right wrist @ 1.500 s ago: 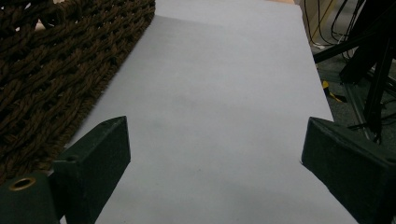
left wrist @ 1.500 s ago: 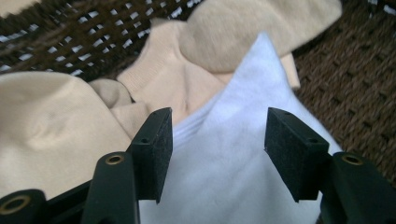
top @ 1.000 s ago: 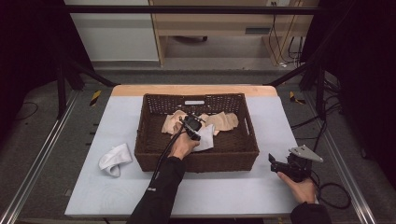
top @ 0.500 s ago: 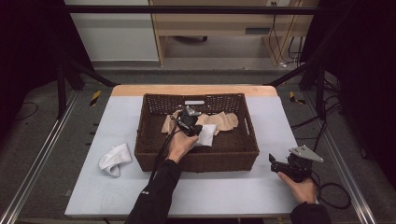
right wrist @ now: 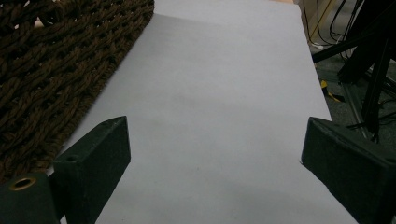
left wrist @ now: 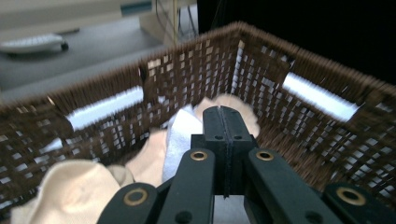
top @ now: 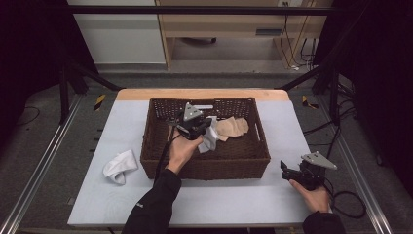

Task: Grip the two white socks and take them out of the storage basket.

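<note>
Clamping a white cloth (top: 209, 139), the left gripper (top: 200, 130) lifted it clear of the basket (top: 204, 165). The right gripper (top: 287, 170) waited on the table (top: 234, 200), jaws wide apart.

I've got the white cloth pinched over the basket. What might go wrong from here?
1. The left gripper holds the white cloth by one edge, the rest hanging; it may slip out.
2. The hanging part lies close to the beige cloth and could drag it along.
3. Carried low, the cloth might snag on the basket rim.
The right gripper rests open on the table, too far to help.
</note>
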The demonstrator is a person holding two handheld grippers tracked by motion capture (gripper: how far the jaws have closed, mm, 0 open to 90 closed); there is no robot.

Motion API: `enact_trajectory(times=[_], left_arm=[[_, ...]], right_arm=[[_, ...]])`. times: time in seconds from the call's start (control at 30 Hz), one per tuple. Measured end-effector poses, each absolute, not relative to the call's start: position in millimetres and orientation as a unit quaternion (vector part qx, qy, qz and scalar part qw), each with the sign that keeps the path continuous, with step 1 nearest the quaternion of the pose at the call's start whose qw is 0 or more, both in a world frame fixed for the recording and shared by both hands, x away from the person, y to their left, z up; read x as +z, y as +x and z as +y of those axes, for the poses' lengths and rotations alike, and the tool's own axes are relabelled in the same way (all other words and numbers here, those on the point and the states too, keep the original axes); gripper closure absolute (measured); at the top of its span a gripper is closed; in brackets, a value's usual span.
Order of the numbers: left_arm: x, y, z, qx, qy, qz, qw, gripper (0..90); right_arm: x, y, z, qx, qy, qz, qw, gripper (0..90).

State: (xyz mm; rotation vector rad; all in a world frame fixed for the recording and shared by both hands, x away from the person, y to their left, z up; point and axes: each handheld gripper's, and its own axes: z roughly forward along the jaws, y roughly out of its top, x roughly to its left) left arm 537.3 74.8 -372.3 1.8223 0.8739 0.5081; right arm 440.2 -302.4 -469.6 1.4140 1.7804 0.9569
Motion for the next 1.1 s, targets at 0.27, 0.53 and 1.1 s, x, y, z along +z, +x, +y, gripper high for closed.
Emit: enact_trajectory(times=[0.27, 0.53, 1.1], left_arm=[[-349, 527, 91, 0.227, 0.727, 0.354, 0.543, 90.0], [-332, 522, 109, 0.232, 0.733, 0.349, 0.537, 90.0], [-434, 579, 71, 0.187, 0.837, 0.372, 0.355, 30.6]], right_arm=[[-470, 441, -302, 0.365, 0.541, 0.682, 0.330, 8.2], [-470, 441, -302, 0.365, 0.541, 0.683, 0.329, 8.3], [-470, 441, -302, 0.367, 0.540, 0.683, 0.327, 8.2]])
